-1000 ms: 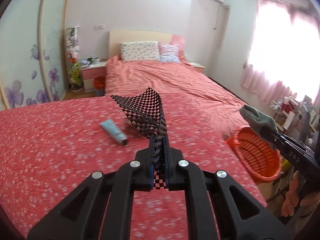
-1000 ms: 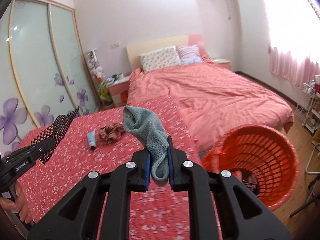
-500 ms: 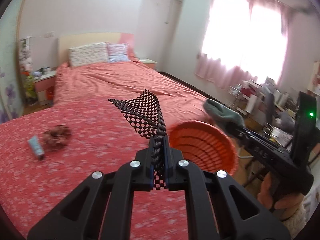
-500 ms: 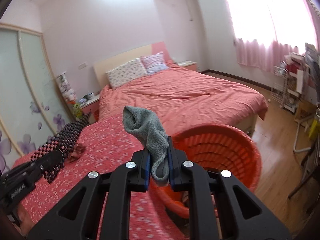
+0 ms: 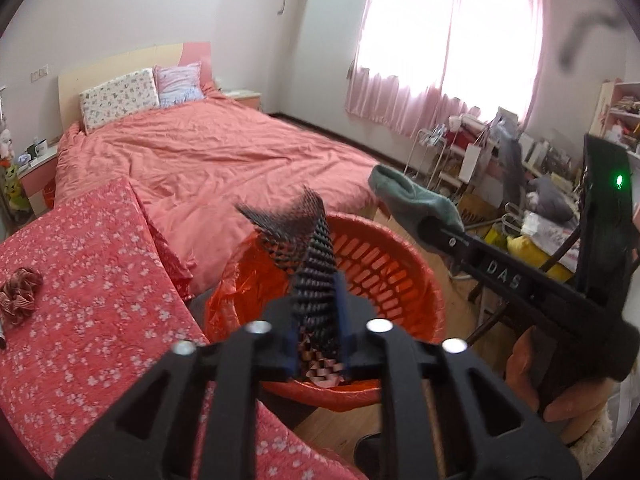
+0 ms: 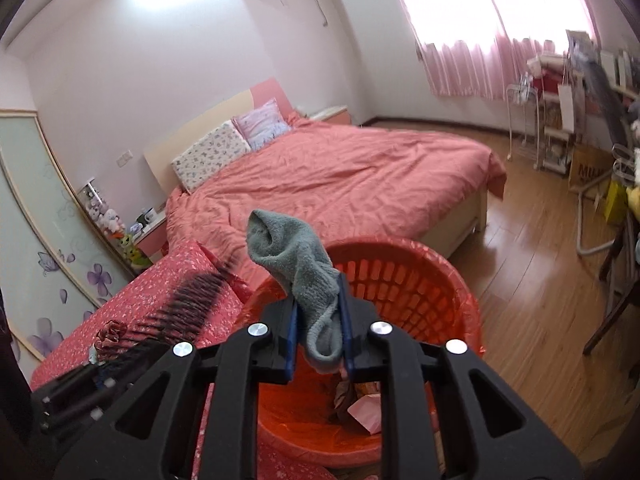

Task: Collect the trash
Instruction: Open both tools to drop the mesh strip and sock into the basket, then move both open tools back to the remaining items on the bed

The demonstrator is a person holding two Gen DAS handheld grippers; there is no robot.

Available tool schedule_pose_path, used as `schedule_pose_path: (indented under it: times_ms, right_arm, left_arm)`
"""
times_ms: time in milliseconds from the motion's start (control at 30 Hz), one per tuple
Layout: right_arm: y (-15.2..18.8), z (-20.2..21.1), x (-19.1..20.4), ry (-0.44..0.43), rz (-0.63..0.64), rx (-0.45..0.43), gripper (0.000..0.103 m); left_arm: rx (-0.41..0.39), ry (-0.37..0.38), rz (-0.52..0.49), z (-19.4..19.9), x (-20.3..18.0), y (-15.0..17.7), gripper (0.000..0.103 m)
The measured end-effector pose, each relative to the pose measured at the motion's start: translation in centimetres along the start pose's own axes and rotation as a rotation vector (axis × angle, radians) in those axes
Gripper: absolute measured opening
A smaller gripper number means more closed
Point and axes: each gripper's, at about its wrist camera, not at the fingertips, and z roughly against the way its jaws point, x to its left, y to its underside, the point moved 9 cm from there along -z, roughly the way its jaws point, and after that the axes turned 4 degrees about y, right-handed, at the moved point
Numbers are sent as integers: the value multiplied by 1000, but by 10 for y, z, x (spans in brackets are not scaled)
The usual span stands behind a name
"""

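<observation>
Over the orange basket [image 5: 400, 268], my left gripper [image 5: 318, 314] has its jaws opening, and the black checkered mesh [image 5: 316, 248] still stands loosely between them. My right gripper [image 6: 320, 314] is beside it over the same basket [image 6: 424, 280]. Its jaws are opening slightly, but the pads still hold a grey-green sock [image 6: 288, 248]. The left wrist view shows that sock [image 5: 408, 196] at the right, above the basket's far rim. Crumpled paper trash [image 6: 360, 404] lies in the basket's bottom.
The basket stands on the wooden floor [image 6: 540, 300] between the flowered red cover [image 5: 80, 280] and the big bed [image 5: 220, 152]. A red scrunchie [image 5: 18, 292] lies on the cover. Cluttered racks and a desk [image 5: 520, 184] fill the right side under the window.
Both grippers swung right from over the flowered cover to above the basket. The left jaws have parted around the mesh; the right jaws have widened a little around the sock.
</observation>
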Motion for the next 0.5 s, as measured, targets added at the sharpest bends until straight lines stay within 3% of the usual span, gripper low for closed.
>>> schedule_pose_path:
  times_ms: [33,67,133,200,367,500]
  right_arm:
    - [3,-7,-4,1,-11,22,27]
    - [5,-11,-6,3,-17,38,32]
    - [13,-18,-10,24,-14,60,49]
    - [19,-19,-12,40,-1,66,57]
    - [30,-16,-10,70,29,83,62]
    - [35,-15,0,77,68,94,63]
  left_arm:
    - [8,-17,2,-5,3,1,43]
    - [14,-36,7,-8,7,3,48]
    - [33,-62,24,-14,18,11,49]
    - [42,-94,39,-13,35,18,55]
    - [43,-217,50,6,75,32,76]
    - [62,-291,93,29,116,46,77]
